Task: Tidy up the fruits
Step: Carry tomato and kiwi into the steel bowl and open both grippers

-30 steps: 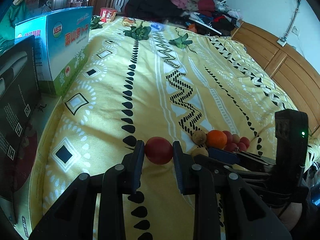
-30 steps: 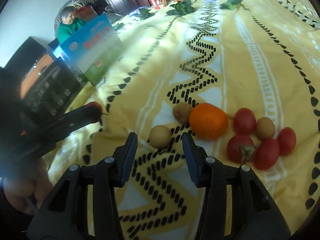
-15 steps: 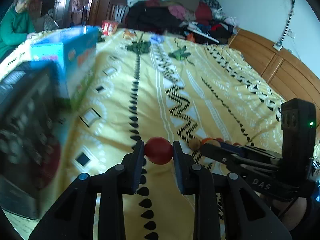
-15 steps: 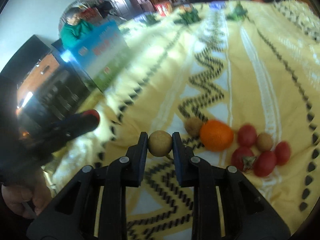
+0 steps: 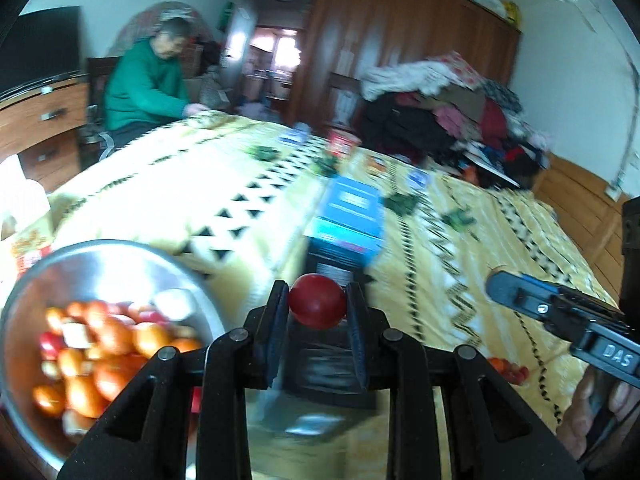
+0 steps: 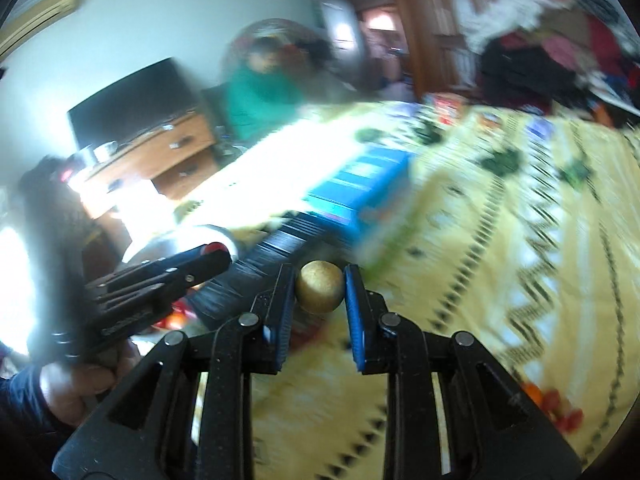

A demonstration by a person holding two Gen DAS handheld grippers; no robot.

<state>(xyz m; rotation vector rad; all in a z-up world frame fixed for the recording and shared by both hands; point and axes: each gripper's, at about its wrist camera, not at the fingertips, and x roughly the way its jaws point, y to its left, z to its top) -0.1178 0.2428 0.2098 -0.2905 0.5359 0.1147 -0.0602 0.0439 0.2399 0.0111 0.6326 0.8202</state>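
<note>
The left claw (image 5: 317,305) is clamped on a red tomato (image 5: 317,306), with a steel bowl (image 5: 132,250) of mixed fruit low to its left. The right claw (image 6: 320,294) grips a small brown-gold kiwi-like fruit (image 6: 320,292) above the yellow bedspread (image 6: 520,240); leftover fruits (image 6: 554,406) lie low to its right.

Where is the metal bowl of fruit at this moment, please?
In the left wrist view the metal bowl sits at lower left, just left of the left gripper, which is shut on a red tomato.

left tool (image 5: 317,312): black, blue pads, silver screws | right tool (image 6: 320,292): same | dark-blue sleeve (image 6: 16,408)
</note>
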